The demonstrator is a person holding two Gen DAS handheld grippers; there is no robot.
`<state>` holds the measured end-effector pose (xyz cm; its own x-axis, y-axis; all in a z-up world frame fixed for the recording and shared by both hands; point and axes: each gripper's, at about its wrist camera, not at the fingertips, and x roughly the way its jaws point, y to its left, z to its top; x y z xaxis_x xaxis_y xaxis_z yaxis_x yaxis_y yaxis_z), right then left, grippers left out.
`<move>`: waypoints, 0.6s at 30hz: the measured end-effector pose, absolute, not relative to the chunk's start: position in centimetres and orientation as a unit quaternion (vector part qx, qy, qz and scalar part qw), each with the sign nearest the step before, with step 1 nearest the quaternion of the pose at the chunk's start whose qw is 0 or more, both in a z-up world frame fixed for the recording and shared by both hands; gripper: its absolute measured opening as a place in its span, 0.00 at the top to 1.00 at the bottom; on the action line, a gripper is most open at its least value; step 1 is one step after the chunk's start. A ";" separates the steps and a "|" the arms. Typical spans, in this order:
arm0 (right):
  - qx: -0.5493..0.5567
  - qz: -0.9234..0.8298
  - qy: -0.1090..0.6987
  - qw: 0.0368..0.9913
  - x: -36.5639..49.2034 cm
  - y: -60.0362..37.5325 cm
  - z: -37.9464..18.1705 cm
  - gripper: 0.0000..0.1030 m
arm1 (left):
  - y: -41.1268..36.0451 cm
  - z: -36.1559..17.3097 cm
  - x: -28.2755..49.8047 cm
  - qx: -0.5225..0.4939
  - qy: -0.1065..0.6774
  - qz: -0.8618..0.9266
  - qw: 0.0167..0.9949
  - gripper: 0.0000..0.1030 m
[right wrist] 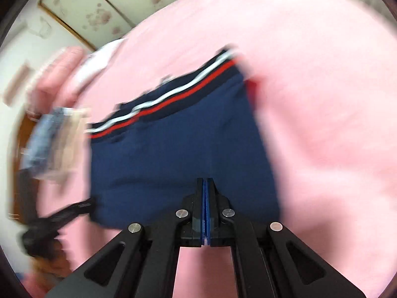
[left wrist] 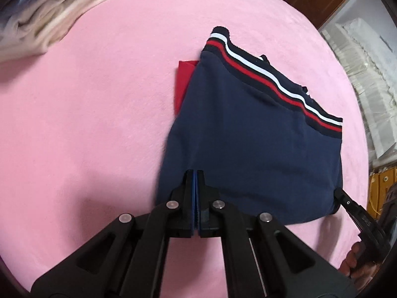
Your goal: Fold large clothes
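Basically done on this one: navy garment [left wrist: 250, 144] lies folded into a compact rectangle on the pink bed [left wrist: 99, 124], striped hem at the far edge, red bit poking out left. I've got left gripper [left wrist: 196, 173] and right gripper [right wrist: 205, 181] both fully closed over its near edge, apparently gripping nothing. Folded pile [left wrist: 49, 19] sits far left. Left, I'd judge: stack it there.

Navy sweatshirt [left wrist: 248, 149]: matt knit cloth, ribbed striped hem. Pink bedspread [left wrist: 99, 111]: soft fleece nap. Left gripper [left wrist: 196, 173]: matt black plastic, shiny metal pins.
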<state>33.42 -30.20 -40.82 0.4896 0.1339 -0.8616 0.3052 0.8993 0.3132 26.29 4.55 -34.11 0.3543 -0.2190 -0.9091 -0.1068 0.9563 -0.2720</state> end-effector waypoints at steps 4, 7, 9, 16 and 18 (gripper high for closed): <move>0.182 -0.207 0.522 0.807 31.6 -34.3 -41.2 1.00 | 3.4 -33.9 26.2 -0.107 0.564 -0.016 0.819 0.99; 0.257 -0.218 0.493 0.802 29.7 -36.9 -40.8 1.00 | 1.0 -32.5 26.4 -0.068 0.573 0.014 0.817 0.99; 0.258 -0.208 0.482 0.811 29.6 -36.6 -40.0 1.00 | -0.2 -31.6 26.4 -0.028 0.576 0.034 0.816 0.99; 0.242 -0.084 0.473 0.843 35.6 -29.2 -38.5 1.00 | 0.2 -29.5 26.5 -0.055 0.616 0.094 0.780 0.99; 0.224 -0.067 0.483 0.844 37.8 -26.8 -38.8 1.00 | 0.5 -28.7 26.4 -0.080 0.614 0.096 0.780 0.99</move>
